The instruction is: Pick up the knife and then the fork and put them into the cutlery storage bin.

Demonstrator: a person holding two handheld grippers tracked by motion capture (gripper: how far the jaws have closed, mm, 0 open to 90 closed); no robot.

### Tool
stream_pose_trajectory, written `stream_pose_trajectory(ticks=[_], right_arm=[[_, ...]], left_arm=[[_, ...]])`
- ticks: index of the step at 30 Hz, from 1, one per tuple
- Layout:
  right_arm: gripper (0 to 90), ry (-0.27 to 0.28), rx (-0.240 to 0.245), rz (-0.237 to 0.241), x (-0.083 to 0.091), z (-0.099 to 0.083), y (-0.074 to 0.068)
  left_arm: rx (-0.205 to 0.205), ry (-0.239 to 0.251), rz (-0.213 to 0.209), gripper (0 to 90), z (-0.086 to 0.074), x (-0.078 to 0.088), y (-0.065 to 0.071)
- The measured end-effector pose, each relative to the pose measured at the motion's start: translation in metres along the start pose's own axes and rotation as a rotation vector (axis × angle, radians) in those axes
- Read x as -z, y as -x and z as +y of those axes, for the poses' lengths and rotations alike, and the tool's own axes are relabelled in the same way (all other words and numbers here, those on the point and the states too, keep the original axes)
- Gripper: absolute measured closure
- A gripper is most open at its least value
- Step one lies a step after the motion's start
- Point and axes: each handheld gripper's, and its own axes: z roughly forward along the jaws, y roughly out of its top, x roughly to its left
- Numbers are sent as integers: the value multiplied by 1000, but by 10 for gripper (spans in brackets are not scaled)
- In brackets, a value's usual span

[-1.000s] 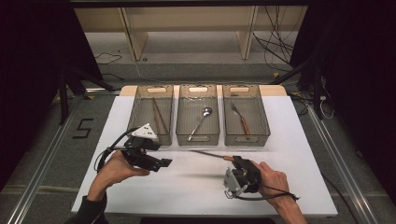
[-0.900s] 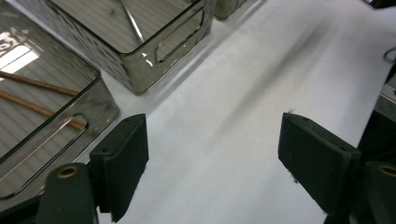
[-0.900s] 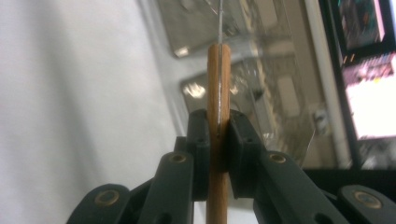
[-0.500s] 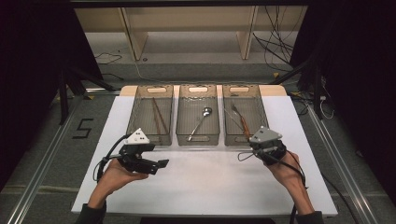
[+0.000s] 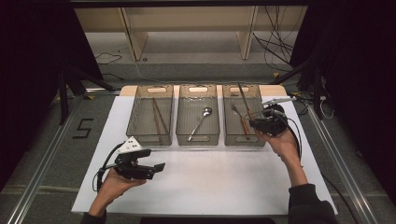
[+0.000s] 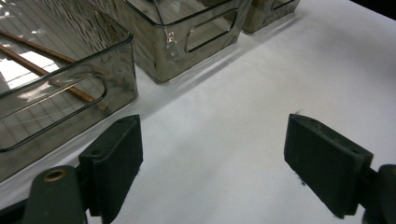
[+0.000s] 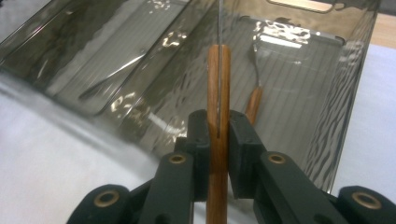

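Note:
My right gripper (image 5: pixel 256 123) (image 7: pixel 218 126) is shut on the wooden handle of a utensil (image 5: pixel 243 100) (image 7: pixel 218 70). Its thin metal shaft points away over the right smoky bin (image 5: pixel 227 122) (image 7: pixel 359 56), and its head is out of frame in the right gripper view. A wooden-handled fork (image 5: pixel 237 115) (image 7: pixel 254 100) lies in that bin. At the table's front left, my left gripper (image 5: pixel 158 168) (image 6: pixel 210 154) is held open just above the white tabletop (image 5: pixel 224 177), with nothing between its jaws.
Three smoky bins stand in a row at the back of the table. The left bin (image 5: pixel 135 122) (image 6: pixel 93 84) holds chopsticks (image 5: pixel 158 116) (image 6: pixel 46 51). The middle bin (image 5: pixel 198 139) (image 6: pixel 187 42) holds a spoon (image 5: pixel 201 119) (image 7: pixel 112 74).
My right gripper has carried the wooden-handled utensil from the front middle of the table up and right to the right bin. The left gripper has barely shifted and stays open.

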Motion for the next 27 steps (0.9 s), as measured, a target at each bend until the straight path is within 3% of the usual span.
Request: stream_pose_trajectory(ticks=[9, 12, 22, 26, 27], right_arm=[[810, -71, -102, -25, -30, 23, 15], [810, -85, -126, -43, -39, 24, 21], [801, -136, -182, -75, -59, 21, 31], [592, -115, -190, -41, -59, 22, 30], [577, -110, -189, -30, -57, 23, 29]], left_arm=[[-35, 26, 22, 186, -3, 1, 2], [-28, 16, 18, 184, -6, -2, 1], [-3, 77, 28, 181, -10, 0, -3], [-4, 90, 35, 180, -10, 1, -3], [0, 97, 36, 180, -9, 1, -3]])
